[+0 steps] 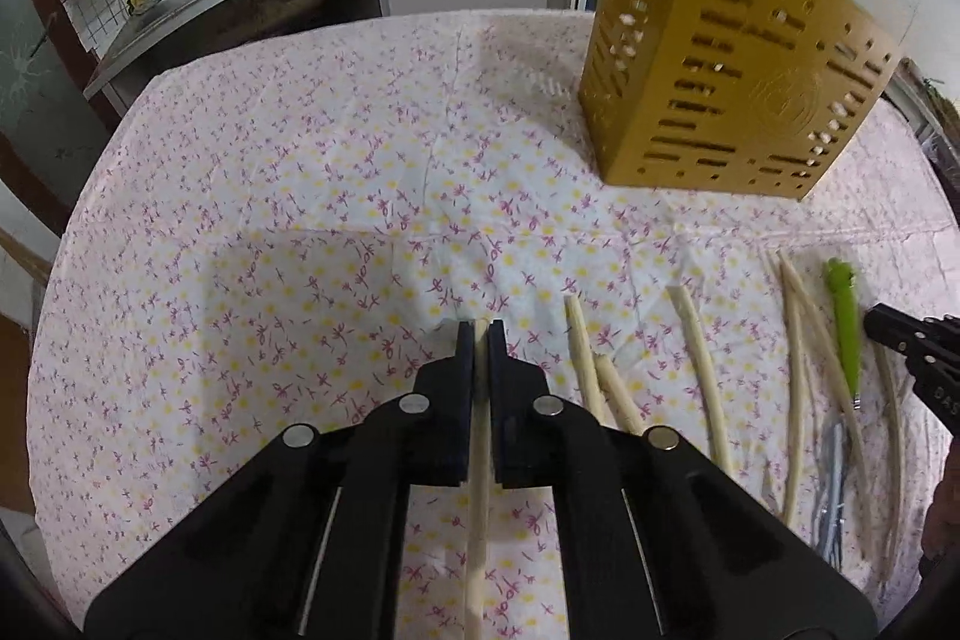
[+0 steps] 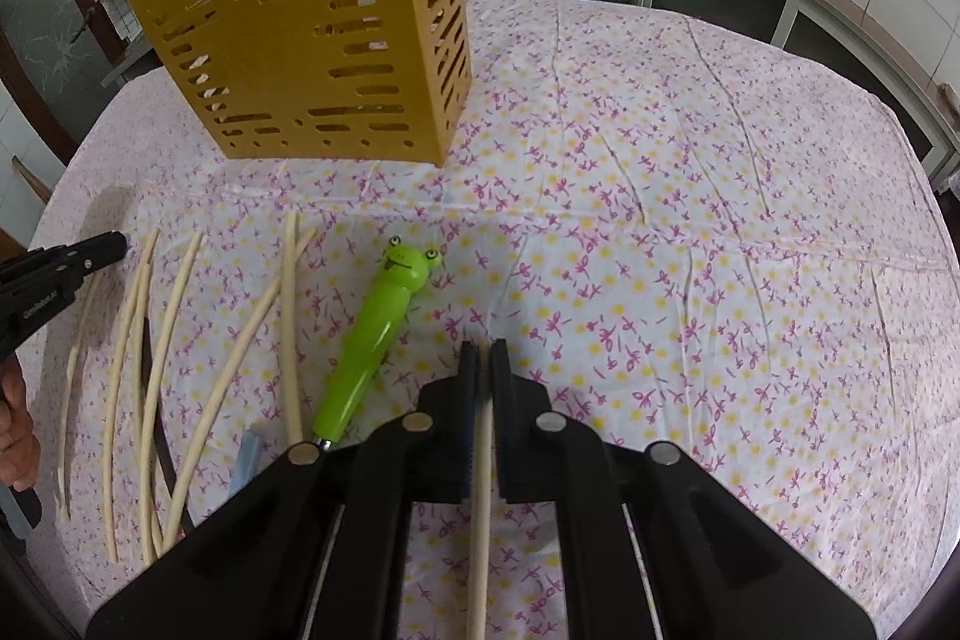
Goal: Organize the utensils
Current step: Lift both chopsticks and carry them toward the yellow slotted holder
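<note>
while both my grippers sit low over the cloth-covered bench [image 2: 690, 160], left gripper [image 1: 480, 334] has its fingers pinched on one chopstick [image 1: 478, 490], and right gripper [image 2: 485, 355] is clamped on another chopstick [image 2: 480, 508] too. loose chopsticks [image 2: 180, 370] and a green frog pen [image 2: 375, 334] lie btwn them, near my edge. yellow utensil holder [image 2: 312, 40] stands upright further back.

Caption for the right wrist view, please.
Right claw shut on a chopstick, beside a green frog-handled utensil and the yellow holder.
</note>
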A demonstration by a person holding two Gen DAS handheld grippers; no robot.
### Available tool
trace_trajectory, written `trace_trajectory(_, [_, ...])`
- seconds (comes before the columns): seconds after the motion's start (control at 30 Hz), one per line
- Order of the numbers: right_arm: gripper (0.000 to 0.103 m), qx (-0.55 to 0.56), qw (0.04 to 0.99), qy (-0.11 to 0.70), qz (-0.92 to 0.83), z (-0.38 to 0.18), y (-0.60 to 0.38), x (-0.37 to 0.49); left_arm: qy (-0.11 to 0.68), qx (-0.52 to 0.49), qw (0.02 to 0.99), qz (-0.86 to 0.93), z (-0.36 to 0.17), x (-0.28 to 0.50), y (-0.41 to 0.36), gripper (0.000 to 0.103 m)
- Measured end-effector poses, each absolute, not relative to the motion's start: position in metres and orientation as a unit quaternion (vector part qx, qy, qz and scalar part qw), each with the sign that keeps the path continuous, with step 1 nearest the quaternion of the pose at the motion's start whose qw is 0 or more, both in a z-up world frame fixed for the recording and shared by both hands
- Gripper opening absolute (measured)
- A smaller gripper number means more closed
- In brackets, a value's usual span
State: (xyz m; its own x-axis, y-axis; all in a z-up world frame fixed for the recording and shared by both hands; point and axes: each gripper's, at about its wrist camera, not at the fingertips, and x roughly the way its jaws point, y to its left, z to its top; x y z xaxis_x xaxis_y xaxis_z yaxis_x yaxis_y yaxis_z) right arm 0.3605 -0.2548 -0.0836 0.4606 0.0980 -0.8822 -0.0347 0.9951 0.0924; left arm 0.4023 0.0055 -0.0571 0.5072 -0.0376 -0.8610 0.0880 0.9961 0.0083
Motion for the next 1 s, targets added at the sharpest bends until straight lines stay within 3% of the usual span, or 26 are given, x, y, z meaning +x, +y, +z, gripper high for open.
trace_trajectory(1.0, [0.005,0.046,0.912,0.404,0.051,0.026,-0.265,0.317,0.413,-0.012,0.909,-0.065,0.032,0.366,0.006,0.003])
